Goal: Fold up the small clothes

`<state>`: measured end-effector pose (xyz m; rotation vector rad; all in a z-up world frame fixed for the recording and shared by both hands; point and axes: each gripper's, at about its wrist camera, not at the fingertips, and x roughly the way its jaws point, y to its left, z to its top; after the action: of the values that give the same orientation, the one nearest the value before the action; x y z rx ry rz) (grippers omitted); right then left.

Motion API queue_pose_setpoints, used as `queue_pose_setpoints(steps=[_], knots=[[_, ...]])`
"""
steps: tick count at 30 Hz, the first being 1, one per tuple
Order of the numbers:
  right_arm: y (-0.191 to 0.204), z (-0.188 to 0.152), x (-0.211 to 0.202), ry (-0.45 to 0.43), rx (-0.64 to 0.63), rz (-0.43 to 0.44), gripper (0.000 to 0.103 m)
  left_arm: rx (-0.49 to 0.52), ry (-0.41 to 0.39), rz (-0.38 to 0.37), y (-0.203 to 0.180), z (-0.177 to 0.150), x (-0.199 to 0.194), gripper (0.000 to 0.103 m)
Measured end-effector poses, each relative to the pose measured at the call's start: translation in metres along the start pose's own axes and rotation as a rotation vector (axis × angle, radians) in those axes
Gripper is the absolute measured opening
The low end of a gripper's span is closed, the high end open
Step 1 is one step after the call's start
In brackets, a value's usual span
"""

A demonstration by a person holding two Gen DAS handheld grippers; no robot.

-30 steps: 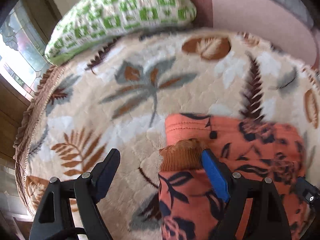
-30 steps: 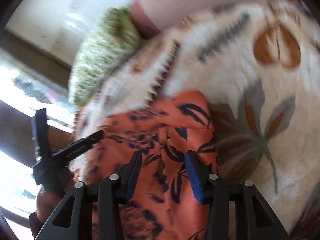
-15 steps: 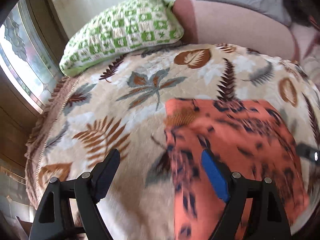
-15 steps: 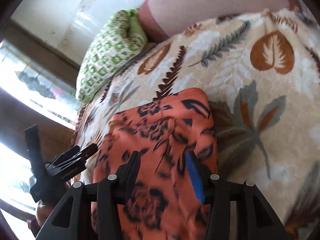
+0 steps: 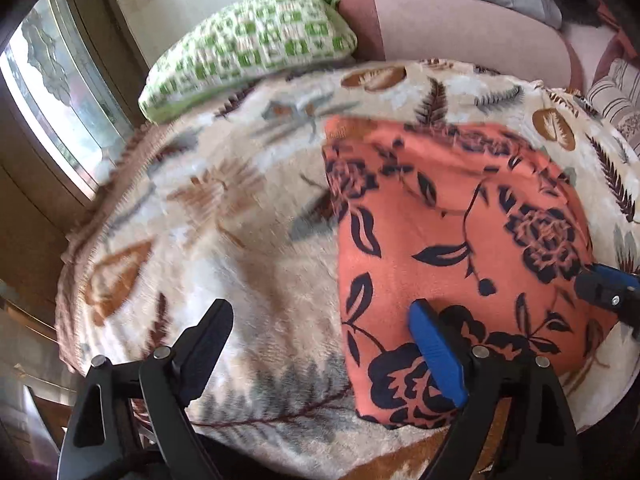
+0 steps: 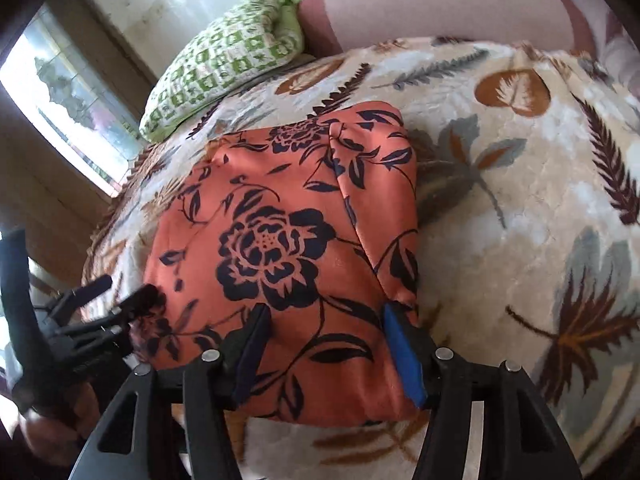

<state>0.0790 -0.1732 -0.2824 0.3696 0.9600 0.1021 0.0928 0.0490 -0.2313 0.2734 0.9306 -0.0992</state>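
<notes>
Both grippers have pulled back from the orange flowered cloth [image 6: 288, 240] since a second ago, so much more of it shows now. Back then the left gripper [image 5: 320, 344] was low over the brown cuff near the cloth's far corner; now the whole cloth lies in view.

The cloth rests on the leafy blanket [image 5: 208, 216], near the blanket's front edge, folded into a neat block shape. One flap lies turned over along its right side in the right wrist view. A green checked pillow [image 5: 248, 48] sits at the blanket's far edge, well apart from the cloth.

The left gripper's jaws stand wide and are opening more. One finger is over the cloth and one over the blanket, and they hold nothing. The right gripper [image 6: 328, 344] has its jaws opening too. Its fingers hang over the cloth's near edge, but they do not pinch it.

The folding of this piece looks mostly done. It may need one more fold or a move to a pile.
</notes>
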Motion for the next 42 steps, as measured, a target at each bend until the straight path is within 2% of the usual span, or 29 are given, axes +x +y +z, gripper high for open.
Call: queue_pose_setpoints(steps=[6, 11, 18, 24, 31, 35, 39, 42], knots=[[0.008, 0.008, -0.041, -0.073, 0.009, 0.037, 0.062, -0.023, -0.157, -0.016, 0.011, 0.012, -0.063, 0.090], [0.027, 0.008, -0.078, -0.153, -0.041, 0.000, 0.062, -0.034, -0.270, -0.029, 0.014, 0.022, -0.113, 0.090], [0.052, 0.012, -0.137, -0.314, -0.107, -0.091, 0.068, -0.053, -0.339, -0.042, 0.018, 0.026, -0.157, 0.090], [0.072, 0.008, -0.177, -0.413, -0.157, -0.124, 0.071, -0.076, -0.385, -0.046, 0.024, 0.028, -0.184, 0.090], [0.089, -0.006, -0.186, -0.425, -0.212, -0.133, 0.072, -0.086, -0.425, -0.013, 0.026, 0.031, -0.204, 0.091], [0.090, -0.010, -0.184, -0.413, -0.219, -0.118, 0.072, -0.115, -0.421, -0.033, 0.031, 0.034, -0.209, 0.091], [0.092, -0.016, -0.176, -0.413, -0.257, -0.169, 0.072, -0.133, -0.423, -0.023, 0.035, 0.036, -0.210, 0.091], [0.091, -0.018, -0.171, -0.397, -0.258, -0.165, 0.072, -0.140, -0.421, -0.011, 0.037, 0.036, -0.209, 0.091]])
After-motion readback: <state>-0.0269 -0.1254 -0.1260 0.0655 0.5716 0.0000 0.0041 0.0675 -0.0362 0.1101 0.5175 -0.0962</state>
